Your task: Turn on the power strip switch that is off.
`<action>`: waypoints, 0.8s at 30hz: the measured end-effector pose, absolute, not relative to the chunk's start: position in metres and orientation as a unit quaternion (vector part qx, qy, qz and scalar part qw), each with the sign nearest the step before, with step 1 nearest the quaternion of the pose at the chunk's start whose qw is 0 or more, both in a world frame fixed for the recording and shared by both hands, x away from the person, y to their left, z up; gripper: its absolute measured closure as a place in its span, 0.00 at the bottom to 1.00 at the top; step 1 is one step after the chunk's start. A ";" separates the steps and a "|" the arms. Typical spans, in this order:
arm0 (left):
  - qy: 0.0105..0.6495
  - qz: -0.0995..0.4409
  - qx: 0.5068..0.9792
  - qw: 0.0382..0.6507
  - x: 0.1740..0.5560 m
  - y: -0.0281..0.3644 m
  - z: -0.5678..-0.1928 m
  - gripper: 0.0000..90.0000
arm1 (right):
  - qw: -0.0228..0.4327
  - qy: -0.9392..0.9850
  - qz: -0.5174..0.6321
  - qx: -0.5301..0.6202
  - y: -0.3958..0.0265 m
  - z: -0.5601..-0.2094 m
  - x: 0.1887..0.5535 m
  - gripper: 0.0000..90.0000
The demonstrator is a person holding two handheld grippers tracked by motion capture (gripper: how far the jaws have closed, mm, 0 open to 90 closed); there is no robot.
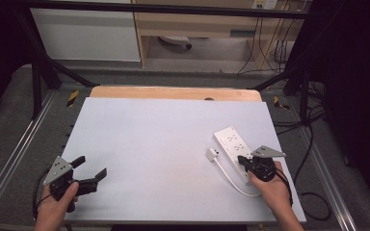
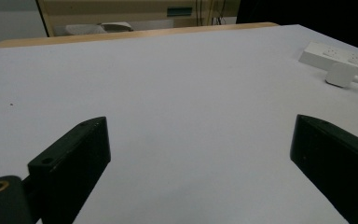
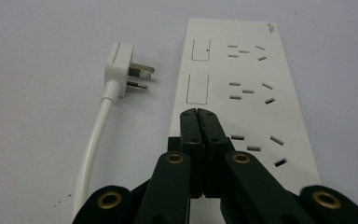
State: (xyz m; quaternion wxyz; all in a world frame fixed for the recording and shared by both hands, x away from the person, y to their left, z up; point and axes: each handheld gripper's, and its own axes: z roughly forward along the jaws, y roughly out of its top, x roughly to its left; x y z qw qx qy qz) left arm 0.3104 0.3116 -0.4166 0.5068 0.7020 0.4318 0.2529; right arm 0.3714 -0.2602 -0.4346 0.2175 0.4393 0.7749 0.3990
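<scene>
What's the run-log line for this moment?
left gripper: open, nothing held, over table | right gripper: shut, tips over power strip | plug: unplugged, beside strip

Pale sheet [image 1: 164, 154] is spread over wooden tabletop [image 1: 173, 93]. Beyond tabletop, wooden cabinet [image 1: 197, 24] w/ white panel [image 1: 84, 33] at its left; black cables [image 1: 313, 120] right of tabletop.

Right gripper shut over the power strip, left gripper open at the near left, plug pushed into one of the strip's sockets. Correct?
Not quite: the plug is not in a socket. In the right gripper view it lies on the table beside the power strip, prongs bare. The rest holds: the right gripper is shut over the strip, and the left gripper is open at the near left.
</scene>
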 end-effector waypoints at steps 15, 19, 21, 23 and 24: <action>0.430 0.254 0.704 0.505 0.310 0.311 -0.417 0.05 | 0.219 0.780 0.393 0.435 -0.259 -0.437 0.371 1.00; 0.430 0.254 0.704 0.505 0.310 0.311 -0.417 0.05 | 0.217 0.780 0.392 0.436 -0.259 -0.437 0.371 1.00; 0.430 0.254 0.704 0.505 0.310 0.311 -0.417 0.05 | 0.219 0.782 0.391 0.434 -0.259 -0.438 0.371 1.00; 0.430 0.254 0.704 0.505 0.310 0.311 -0.417 0.05 | 0.219 0.781 0.391 0.434 -0.259 -0.438 0.371 1.00; 0.430 0.254 0.704 0.505 0.310 0.311 -0.417 0.05 | 0.219 0.781 0.391 0.434 -0.259 -0.438 0.371 1.00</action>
